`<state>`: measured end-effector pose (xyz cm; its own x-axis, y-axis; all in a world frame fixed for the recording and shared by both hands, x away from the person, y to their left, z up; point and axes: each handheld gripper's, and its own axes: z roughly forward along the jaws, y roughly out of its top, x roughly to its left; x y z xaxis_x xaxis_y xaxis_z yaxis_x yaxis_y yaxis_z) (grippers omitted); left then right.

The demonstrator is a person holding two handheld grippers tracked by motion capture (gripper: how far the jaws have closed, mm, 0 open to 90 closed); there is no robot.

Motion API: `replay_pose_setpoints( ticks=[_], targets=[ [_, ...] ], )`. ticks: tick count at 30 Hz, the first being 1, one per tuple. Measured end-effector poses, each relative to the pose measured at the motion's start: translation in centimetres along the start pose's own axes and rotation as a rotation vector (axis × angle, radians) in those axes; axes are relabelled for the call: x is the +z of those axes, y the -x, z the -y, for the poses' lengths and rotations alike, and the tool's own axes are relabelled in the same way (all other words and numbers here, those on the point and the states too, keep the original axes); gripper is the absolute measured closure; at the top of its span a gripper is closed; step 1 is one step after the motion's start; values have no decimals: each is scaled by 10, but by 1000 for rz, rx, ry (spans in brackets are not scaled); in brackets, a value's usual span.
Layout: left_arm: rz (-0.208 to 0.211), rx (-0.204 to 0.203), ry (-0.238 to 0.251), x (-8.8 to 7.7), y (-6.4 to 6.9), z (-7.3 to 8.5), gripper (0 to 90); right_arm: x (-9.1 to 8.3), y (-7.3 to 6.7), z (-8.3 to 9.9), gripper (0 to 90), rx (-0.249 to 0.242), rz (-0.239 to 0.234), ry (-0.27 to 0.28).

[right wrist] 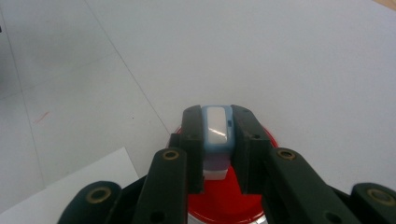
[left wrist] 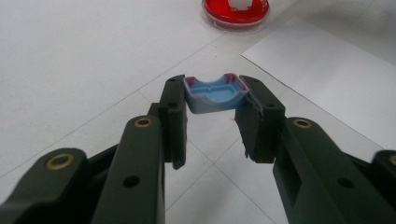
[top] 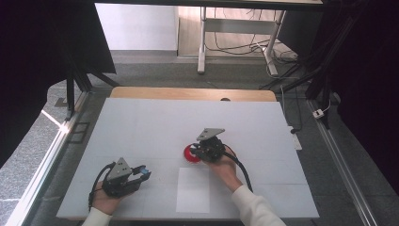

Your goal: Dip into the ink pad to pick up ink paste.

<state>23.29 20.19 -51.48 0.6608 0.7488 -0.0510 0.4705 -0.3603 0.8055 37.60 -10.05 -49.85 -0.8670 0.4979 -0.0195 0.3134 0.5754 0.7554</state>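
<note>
- Blue plastic is sitting pinched between the jaws of the left gripper (left wrist: 212, 105) — a small cap-like shell (left wrist: 215, 93) with a purplish rim, its hollow side facing the camera of the left gripper view. It is being gripped by its two short ends, which seems to be keeping the open cavity free, probably so it can go over something.
- Over at the red dish (right wrist: 224, 205), the right gripper (right wrist: 217, 140) is clamping a pale blue-and-white block (right wrist: 217, 135), its jaws pressing on the block's two long flanks. The block's lower white end is hanging just over the dish, though I cannot tell whether it is touching the red surface.
- In the high view, the left gripper (top: 141, 173) is hanging near the front left of the white table (top: 141, 122), well apart from the right gripper (top: 203, 149) at the dish (top: 189, 153). Holding it off to one side looks like a way of leaving the right hand room to work.
- A white sheet of paper (top: 193, 189) is lying between the two hands, just in front of the dish — nothing is resting on it.
</note>
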Motion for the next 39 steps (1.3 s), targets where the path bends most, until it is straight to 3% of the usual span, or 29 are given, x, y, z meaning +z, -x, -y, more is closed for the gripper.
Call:
replay_pose_setpoints(
  ticks=[16,39],
  targets=[
    [-1,-2,3,-1,-1,0,642,-5,3,-1,749,19,-3,17],
    [-3,-2,2,0,-1,0,642,-25,6,-5,749,45,-6,102]
  ],
)
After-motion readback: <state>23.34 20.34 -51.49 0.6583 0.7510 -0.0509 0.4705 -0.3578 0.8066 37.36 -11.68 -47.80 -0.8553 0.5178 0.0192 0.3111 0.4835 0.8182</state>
